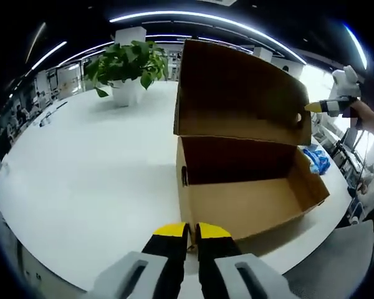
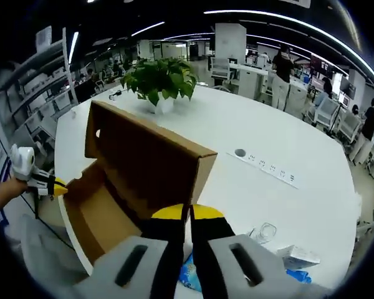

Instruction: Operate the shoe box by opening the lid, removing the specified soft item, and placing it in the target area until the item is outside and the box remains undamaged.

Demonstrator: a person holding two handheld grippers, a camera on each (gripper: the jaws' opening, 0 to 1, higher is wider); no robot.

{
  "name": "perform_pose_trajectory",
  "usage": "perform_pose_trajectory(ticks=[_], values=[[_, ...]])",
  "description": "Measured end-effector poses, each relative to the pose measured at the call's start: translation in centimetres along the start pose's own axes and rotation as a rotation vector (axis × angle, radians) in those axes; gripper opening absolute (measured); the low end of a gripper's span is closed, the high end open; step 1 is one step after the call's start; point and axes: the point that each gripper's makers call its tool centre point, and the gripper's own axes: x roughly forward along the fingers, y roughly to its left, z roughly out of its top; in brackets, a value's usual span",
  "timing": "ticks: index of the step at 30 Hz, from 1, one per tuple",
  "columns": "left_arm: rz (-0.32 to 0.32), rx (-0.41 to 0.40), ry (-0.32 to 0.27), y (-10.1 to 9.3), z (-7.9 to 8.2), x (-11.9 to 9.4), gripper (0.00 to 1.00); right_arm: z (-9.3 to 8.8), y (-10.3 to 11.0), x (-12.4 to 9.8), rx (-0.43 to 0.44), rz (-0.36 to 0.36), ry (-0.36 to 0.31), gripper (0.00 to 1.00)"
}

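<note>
We see the cardboard shoe box standing on the white counter, its hinged lid raised upright so the inside is open to us. In the left gripper view the bottom of the box looks bare brown cardboard. The left claw sits low in that view with its yellow-tipped jaws pressed together and nothing between them, just short of the box's near corner. At the far right of the same view the right claw's yellow tip shows near the lid's upper edge; we cannot tell whether it touches.

In the right gripper view the right claw is likewise pressed together, pinching nothing, and hangs over the back of the lid. The left claw enters from the left, held by a person's hand, at the open side of the box.

A crumpled blue soft item lies on the counter just beside the box, outside it; in the right gripper view a blue patch shows below the jaws. A potted green plant stands farther back on the counter, and a white power strip, a clear plastic piece and a small white box lie on the far side.
</note>
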Motion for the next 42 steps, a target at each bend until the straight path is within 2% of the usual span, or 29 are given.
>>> perform_pose_trajectory(ticks=[11,25,29,38,42], values=[[-0.012,0.007,-0.013,-0.1,0.0,-0.1,0.05,-1.1,1.5,-1.7,-0.01,-0.019,-0.066,0.01],[-0.025,0.045,-0.028,-0.2,0.1,-0.3,0.06,-2.5,2.9,-2.8,-0.002,-0.032,-0.121,0.02],[-0.034,0.043,-0.031,-0.4,0.2,-0.4,0.1,-3.1,3.3,-3.0,0.005,-0.03,-0.127,0.03],[-0.031,0.055,-0.068,-0.2,1.7,-1.5,0.18,-4.9,4.4,-3.4,0.011,-0.014,-0.128,0.05],[-0.027,0.077,-0.1,-0.1,3.0,-2.3,0.2,-5.5,4.8,-3.5,0.008,-0.006,-0.128,0.05]])
